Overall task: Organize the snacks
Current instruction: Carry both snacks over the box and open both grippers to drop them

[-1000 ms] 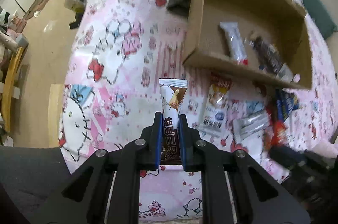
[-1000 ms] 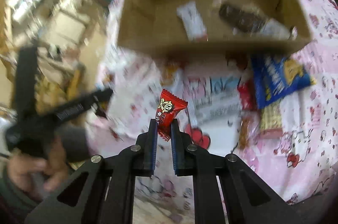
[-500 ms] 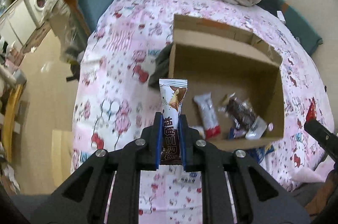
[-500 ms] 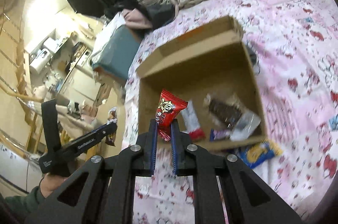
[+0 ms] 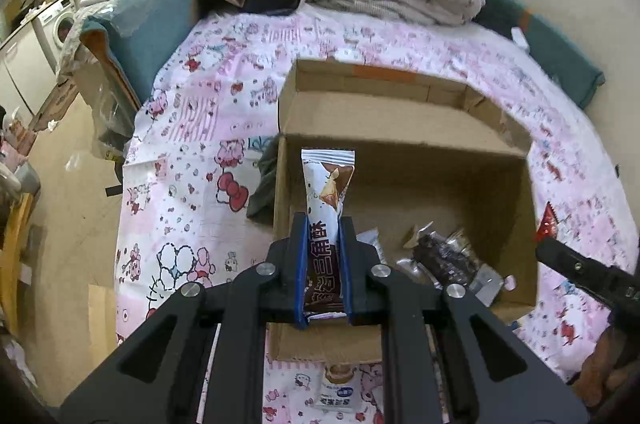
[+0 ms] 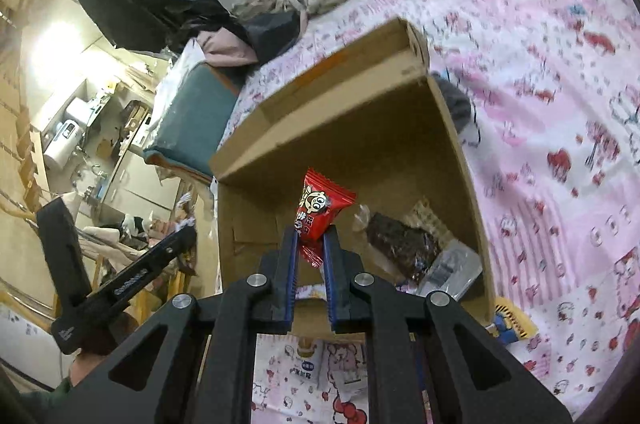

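Our left gripper [image 5: 323,224], at the lower centre of its frame, is clenched on a long white-and-brown snack stick [image 5: 326,199]. The blue-lined jaws pinch its lower half, and its crimped top edge stands upright above them. Large brown Chinese characters run along the wrapper between the jaws; we cannot read them with confidence. A picture of a brown wafer-like piece sits near the top of the wrapper.

Behind the stick is the open cardboard box [image 5: 404,127] on the pink cartoon-print bedsheet [image 5: 188,143]. The stick hangs over the box's left half. On the box floor, right of centre, lie a dark brown wrapped snack [image 5: 444,258] and some silvery wrappers beside it. Below the box, at the bottom centre, a white packet with a small blue label [image 5: 338,390] lies on the sheet; its print is too small to read.

Our right gripper [image 6: 311,244] grips a small red candy packet [image 6: 318,209] by its lower end. The packet shows a cartoon face with big eyes and white characters beneath, not legible. It hangs over the near edge of the same box [image 6: 360,127], which fills the middle of that frame. The dark brown snack [image 6: 400,244] lies inside at centre right. At the left of that frame the other gripper appears as a black body with white lettering too blurred to read. A blue-and-yellow packet [image 6: 510,324] peeks out at the box's lower right corner.
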`<state>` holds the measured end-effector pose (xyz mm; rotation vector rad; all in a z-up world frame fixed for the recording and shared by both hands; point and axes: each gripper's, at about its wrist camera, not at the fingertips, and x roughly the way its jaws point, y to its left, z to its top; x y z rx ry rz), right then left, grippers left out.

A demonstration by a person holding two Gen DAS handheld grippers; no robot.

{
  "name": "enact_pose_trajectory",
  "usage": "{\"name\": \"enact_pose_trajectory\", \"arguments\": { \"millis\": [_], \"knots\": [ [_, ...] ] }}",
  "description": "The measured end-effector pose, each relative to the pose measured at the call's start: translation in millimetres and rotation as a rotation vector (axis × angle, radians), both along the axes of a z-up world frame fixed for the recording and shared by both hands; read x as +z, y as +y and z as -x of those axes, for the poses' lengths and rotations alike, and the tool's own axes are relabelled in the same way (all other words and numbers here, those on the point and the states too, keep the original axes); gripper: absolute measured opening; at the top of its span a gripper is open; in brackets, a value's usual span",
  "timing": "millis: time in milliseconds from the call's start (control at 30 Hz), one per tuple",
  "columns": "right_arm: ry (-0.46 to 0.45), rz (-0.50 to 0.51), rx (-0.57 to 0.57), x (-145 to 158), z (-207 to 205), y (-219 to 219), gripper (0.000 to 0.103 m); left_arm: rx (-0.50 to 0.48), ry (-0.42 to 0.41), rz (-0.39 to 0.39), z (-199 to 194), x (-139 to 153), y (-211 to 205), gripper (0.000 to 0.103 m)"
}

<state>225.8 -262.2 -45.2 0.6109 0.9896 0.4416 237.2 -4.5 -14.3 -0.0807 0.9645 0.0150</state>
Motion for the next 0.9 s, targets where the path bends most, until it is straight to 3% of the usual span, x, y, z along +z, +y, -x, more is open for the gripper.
{"name": "enact_pose_trajectory", "arguments": {
  "millis": [300,900],
  "knots": [
    [0.039,0.025,0.028,-18.8,-5.9,11.5,0.013,-0.057,0.034,0.009,-8.4,-32.9,-7.3,0.012],
    [0.04,0.073,0.04,-26.0,-7.0,19.8,0.017,-0.081,0.037,0.032,-5.8,-41.3,-13.2,0.013]
  ]
}}
